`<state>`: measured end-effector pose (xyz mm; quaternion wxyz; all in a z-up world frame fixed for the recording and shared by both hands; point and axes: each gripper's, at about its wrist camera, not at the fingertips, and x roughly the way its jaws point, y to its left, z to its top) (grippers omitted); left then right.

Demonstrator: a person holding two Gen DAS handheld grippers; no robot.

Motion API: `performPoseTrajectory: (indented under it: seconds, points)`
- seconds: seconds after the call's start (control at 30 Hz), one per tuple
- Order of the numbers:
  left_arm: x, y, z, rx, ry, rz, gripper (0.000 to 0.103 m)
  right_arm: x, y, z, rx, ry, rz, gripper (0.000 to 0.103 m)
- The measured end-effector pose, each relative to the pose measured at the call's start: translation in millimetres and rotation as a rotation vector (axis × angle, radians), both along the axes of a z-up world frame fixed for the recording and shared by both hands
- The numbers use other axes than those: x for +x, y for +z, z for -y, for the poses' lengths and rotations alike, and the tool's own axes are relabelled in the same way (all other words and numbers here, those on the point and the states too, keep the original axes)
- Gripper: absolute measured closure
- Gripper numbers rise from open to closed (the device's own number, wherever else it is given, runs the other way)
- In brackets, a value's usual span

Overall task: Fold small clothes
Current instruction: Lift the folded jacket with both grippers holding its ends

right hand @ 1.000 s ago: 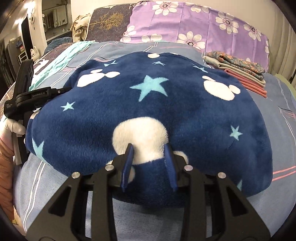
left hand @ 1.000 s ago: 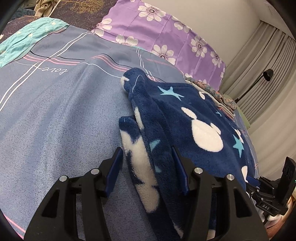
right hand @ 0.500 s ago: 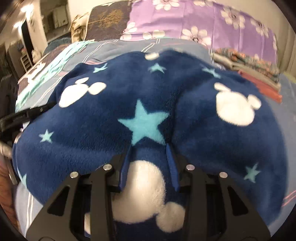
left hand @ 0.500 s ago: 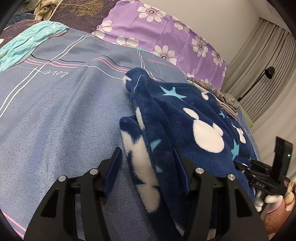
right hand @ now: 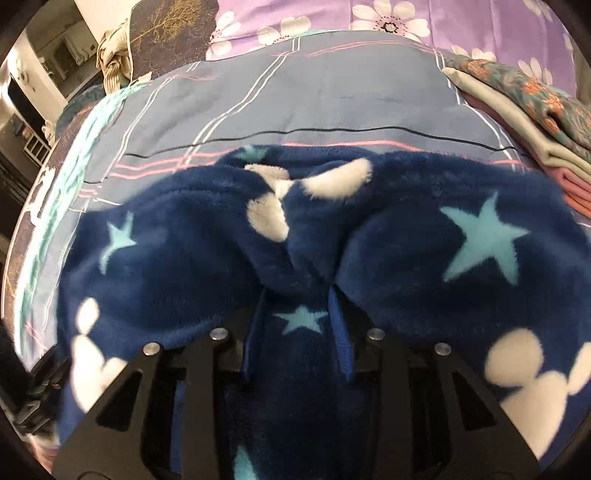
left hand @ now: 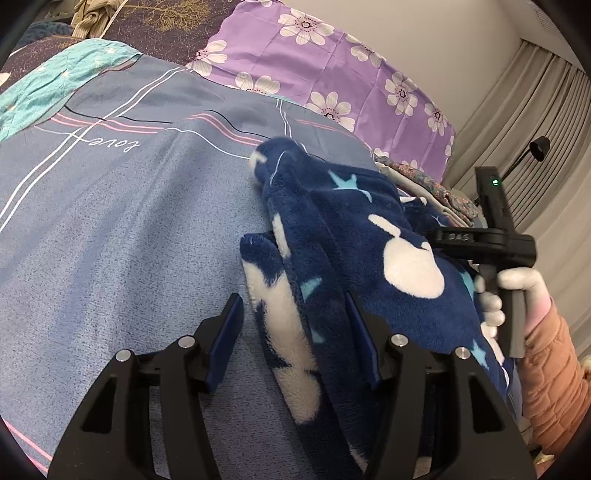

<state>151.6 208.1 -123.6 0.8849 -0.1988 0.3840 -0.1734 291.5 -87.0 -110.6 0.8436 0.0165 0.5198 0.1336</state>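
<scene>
left view: sits on the left gripper (left hand: pixel 295 332), looking forward and down along its two fingers across the bed (left hand: pixel 110 240) toward the pillows (left hand: pixel 332 74) at the head edge
left view nearness: close over the fleece (left hand: pixel 351 240), whose left edge lies between the fingers
right view: sits on the right gripper (right hand: pixel 295 325), facing steeply down onto the fleece (right hand: pixel 406 251), the head edge of the bed (right hand: pixel 332 92) at the top
right view nearness: very close; fleece fills the lower half
shared: fleece, bed cover, purple pillows (right hand: pixel 406 14), folded pile (left hand: pixel 424 181) (right hand: pixel 524 110) at the right edge
cross-sight: left view shows the right gripper's body, held in a hand (left hand: pixel 509 291)
</scene>
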Motion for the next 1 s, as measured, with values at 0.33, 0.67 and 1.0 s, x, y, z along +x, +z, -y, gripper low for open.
performPoseTrajectory:
  seconds: [0.33,0.67,1.0]
  points:
    - [7,-4,-13,-0.116,-0.014,-0.027,0.041,-201,69,-36,-0.114,0.342,0.470,0.049]
    - [45,2,-12,-0.164,-0.015,-0.131,0.044,-339,-8,-154,-0.458,0.775,0.689,0.035]
    - [54,12,-10,-0.175,-0.039,-0.141,0.080,-297,-36,-185,-0.625,0.662,0.746,0.080]
